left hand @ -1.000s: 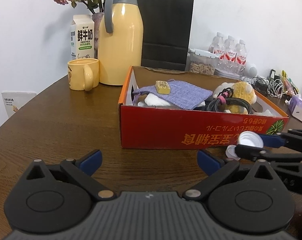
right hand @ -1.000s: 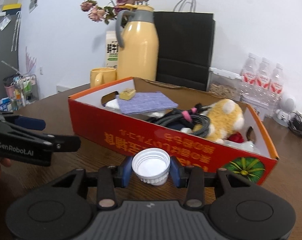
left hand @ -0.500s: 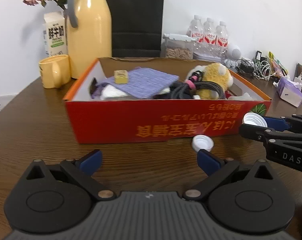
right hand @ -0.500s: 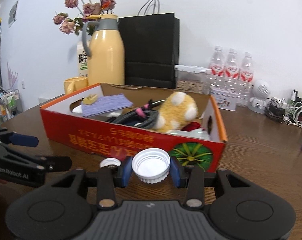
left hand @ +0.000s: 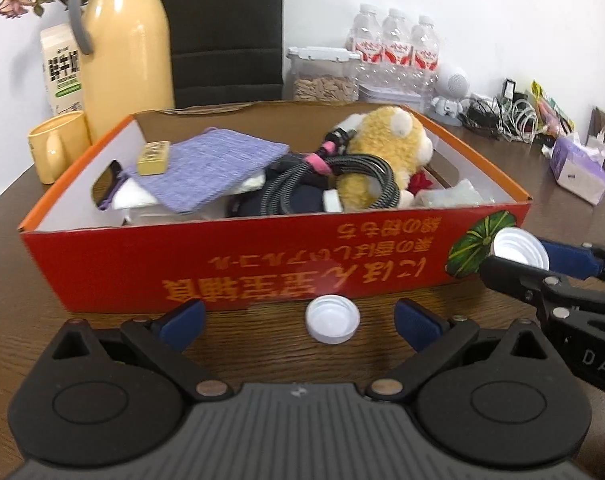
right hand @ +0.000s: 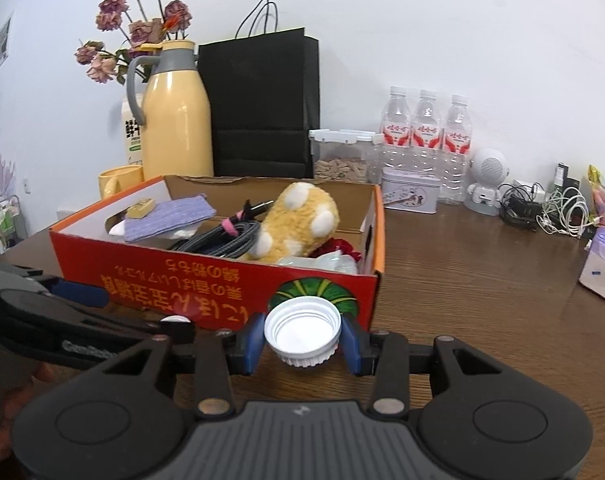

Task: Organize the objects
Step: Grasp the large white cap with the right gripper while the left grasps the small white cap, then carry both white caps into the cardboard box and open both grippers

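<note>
My right gripper point(right hand: 301, 340) is shut on a large white bottle cap point(right hand: 301, 330) and holds it above the table in front of the red cardboard box point(right hand: 206, 286). The held cap also shows in the left wrist view point(left hand: 520, 249). My left gripper point(left hand: 298, 322) is open, low over the table, with a smaller white cap point(left hand: 332, 319) lying on the wood between its fingers. The box point(left hand: 262, 268) holds a purple cloth point(left hand: 210, 168), a coiled cable point(left hand: 342, 178) and a yellow plush toy point(left hand: 386, 144).
Behind the box stand a yellow thermos point(right hand: 178, 120), a yellow mug point(left hand: 56, 148), a milk carton point(left hand: 62, 68), a black paper bag point(right hand: 258, 104), a seed container point(right hand: 340, 156) and three water bottles point(right hand: 426, 132). Cables point(right hand: 542, 208) and a tissue pack point(left hand: 578, 170) lie at right.
Both grippers have shifted right along the box front. The small cap now lies between my left fingers instead of to their right. The right gripper keeps its hold on the large cap.
</note>
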Demonstrator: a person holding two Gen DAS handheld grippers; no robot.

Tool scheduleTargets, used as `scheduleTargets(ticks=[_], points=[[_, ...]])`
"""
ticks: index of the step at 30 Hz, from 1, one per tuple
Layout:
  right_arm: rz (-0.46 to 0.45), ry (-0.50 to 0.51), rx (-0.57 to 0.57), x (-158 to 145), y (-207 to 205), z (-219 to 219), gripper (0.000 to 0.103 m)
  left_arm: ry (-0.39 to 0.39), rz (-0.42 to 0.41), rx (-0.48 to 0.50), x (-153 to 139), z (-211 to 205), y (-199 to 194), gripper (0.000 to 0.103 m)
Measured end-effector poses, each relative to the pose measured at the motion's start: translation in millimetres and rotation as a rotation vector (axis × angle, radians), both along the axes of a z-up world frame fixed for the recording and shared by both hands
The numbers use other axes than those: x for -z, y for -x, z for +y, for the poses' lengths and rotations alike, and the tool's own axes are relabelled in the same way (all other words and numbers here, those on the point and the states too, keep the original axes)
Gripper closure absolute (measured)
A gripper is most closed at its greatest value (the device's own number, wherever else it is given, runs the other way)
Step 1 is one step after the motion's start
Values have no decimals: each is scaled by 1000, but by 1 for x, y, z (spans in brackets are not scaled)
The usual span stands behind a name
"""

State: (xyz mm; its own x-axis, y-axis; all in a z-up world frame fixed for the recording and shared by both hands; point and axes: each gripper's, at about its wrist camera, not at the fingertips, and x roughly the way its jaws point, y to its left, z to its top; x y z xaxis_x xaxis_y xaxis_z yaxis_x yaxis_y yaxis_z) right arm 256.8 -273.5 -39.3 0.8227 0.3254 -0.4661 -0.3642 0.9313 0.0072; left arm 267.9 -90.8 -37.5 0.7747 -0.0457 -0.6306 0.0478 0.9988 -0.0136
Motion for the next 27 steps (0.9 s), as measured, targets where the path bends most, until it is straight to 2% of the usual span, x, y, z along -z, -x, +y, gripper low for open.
scheduleTargets(ticks=[2, 4, 6, 8, 10, 19, 27], points=[[1, -3, 6, 0, 0, -1, 64, -6, 13, 4, 3, -4, -3, 11], [-2, -2, 4, 0, 1, -1, 64, -11, 22, -2, 5, -6, -5, 28], [-4, 0, 2, 0, 2, -1, 64, -8, 16, -14, 4, -6, -3, 31], [-4, 2, 0, 0, 2, 0, 64, 6, 8, -11, 4, -5, -1, 44], [-4, 5, -1, 0, 2, 1, 64, 10, 2, -2, 3, -5, 2, 73], [-4, 15, -12, 2, 3, 4, 64, 42, -11, 15, 1, -2, 11, 74], [-44, 9, -25, -5, 9, 6, 64, 83, -95, 55, -20, 15, 42, 74]])
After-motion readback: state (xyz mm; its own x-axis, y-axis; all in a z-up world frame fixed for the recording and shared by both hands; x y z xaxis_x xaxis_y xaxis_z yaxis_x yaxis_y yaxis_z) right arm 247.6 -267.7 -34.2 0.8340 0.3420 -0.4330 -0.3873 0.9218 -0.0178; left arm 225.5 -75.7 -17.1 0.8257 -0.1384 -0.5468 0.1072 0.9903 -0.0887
